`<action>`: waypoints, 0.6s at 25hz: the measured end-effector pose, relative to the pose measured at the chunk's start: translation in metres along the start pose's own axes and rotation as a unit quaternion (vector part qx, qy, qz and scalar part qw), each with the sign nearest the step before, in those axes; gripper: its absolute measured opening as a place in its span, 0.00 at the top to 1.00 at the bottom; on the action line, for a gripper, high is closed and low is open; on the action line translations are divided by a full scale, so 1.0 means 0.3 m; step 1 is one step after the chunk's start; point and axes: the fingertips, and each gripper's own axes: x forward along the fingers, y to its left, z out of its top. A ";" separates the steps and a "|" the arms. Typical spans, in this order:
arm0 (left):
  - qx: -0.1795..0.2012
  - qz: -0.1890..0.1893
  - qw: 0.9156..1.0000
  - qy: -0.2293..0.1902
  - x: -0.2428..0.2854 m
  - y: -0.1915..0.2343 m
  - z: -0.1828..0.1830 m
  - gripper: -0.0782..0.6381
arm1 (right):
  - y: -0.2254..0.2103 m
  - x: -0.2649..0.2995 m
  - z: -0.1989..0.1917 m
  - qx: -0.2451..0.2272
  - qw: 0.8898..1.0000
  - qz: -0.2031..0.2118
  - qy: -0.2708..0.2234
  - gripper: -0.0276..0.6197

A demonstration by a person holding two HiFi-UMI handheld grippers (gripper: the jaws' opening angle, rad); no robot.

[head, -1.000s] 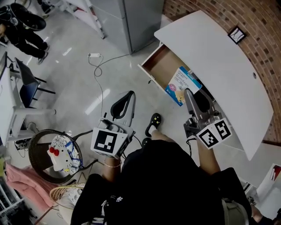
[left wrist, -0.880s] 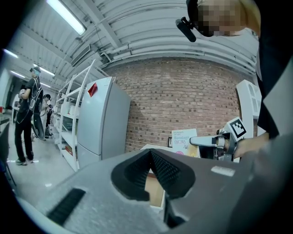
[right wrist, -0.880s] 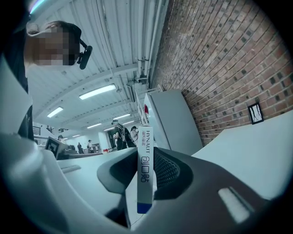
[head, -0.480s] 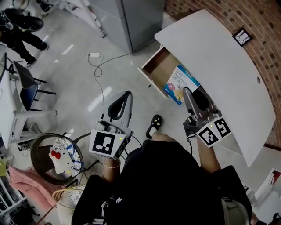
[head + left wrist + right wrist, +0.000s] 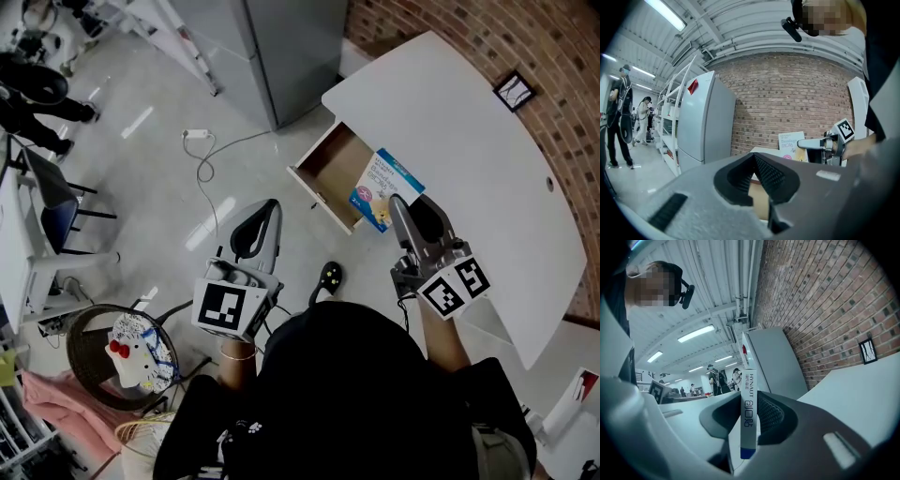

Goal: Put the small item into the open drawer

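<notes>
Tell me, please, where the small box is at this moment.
In the head view the small box is right of centre, clamped in the right hand-held gripper over the inner end of the open drawer, beside the white desk.

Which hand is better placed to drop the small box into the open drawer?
Right. The right gripper holds the box right beside the open drawer; the left gripper is empty, shut, and over the floor, farther away.

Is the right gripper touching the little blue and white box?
Touching. In the right gripper view, the bandage box stands pinched between both pads of the right gripper.
</notes>
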 end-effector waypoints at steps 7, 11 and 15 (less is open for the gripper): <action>0.004 0.002 1.000 0.008 0.073 0.035 -0.001 0.90 | -0.063 0.036 0.021 -0.001 1.000 -0.007 0.000 0.81; 0.001 0.008 1.000 0.016 0.085 0.086 -0.018 0.90 | -0.079 0.043 0.003 0.007 1.000 -0.019 0.005 0.81; 0.000 -0.016 1.000 0.024 0.142 0.124 -0.011 0.90 | -0.094 0.055 -0.001 0.014 0.999 -0.043 0.001 0.81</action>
